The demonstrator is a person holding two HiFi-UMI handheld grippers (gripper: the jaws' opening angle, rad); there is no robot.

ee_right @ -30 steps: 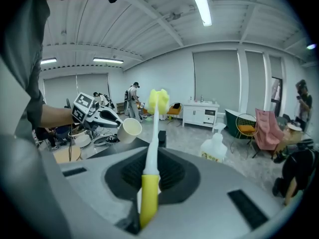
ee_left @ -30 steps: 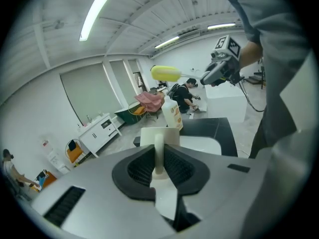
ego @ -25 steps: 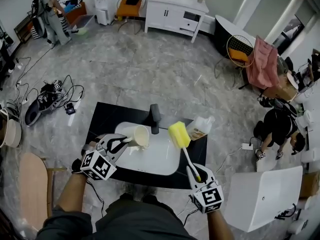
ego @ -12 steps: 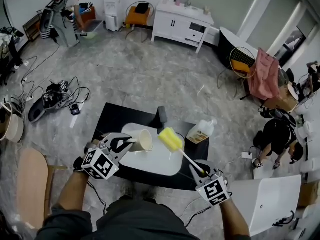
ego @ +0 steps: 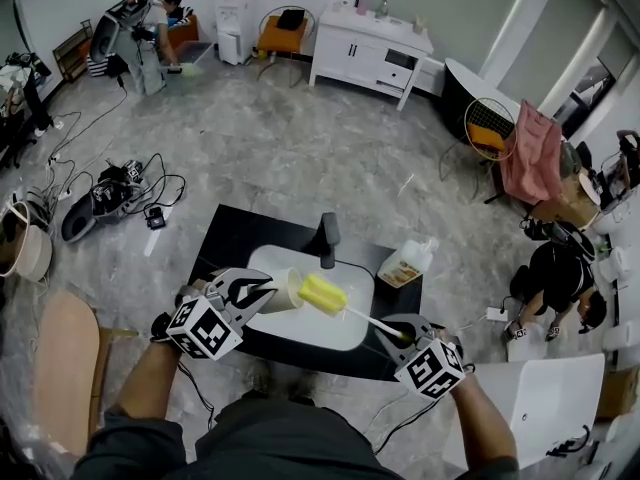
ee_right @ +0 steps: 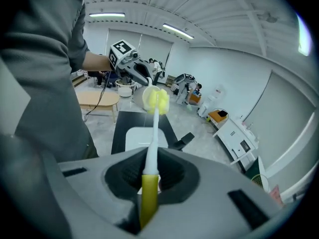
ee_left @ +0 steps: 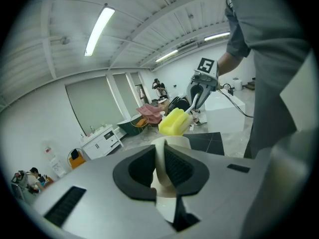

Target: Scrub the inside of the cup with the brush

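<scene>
My left gripper (ego: 262,287) is shut on the wall of a cream cup (ego: 286,290), which lies on its side with its mouth toward the right. In the left gripper view the cup's rim (ee_left: 172,142) stands between the dark pads (ee_left: 175,167). The brush's yellow sponge head (ego: 322,295) sits right at the cup's mouth; whether it is inside I cannot tell. The brush's white handle (ego: 366,318) runs back to my right gripper (ego: 396,331), which is shut on the handle's yellow end (ee_right: 148,193). Both are held over the white sink basin (ego: 335,330).
A black faucet (ego: 328,239) stands at the basin's far edge. A detergent bottle (ego: 408,263) stands on the black table (ego: 226,230) at the right. A white box (ego: 520,408) sits on the floor at the right, and cables (ego: 120,193) lie at the left.
The brush has tipped from nearly upright to lying almost level, and its yellow head has swung left and down to the cup's mouth. My right gripper has rolled with it. The left still holds the cup.
</scene>
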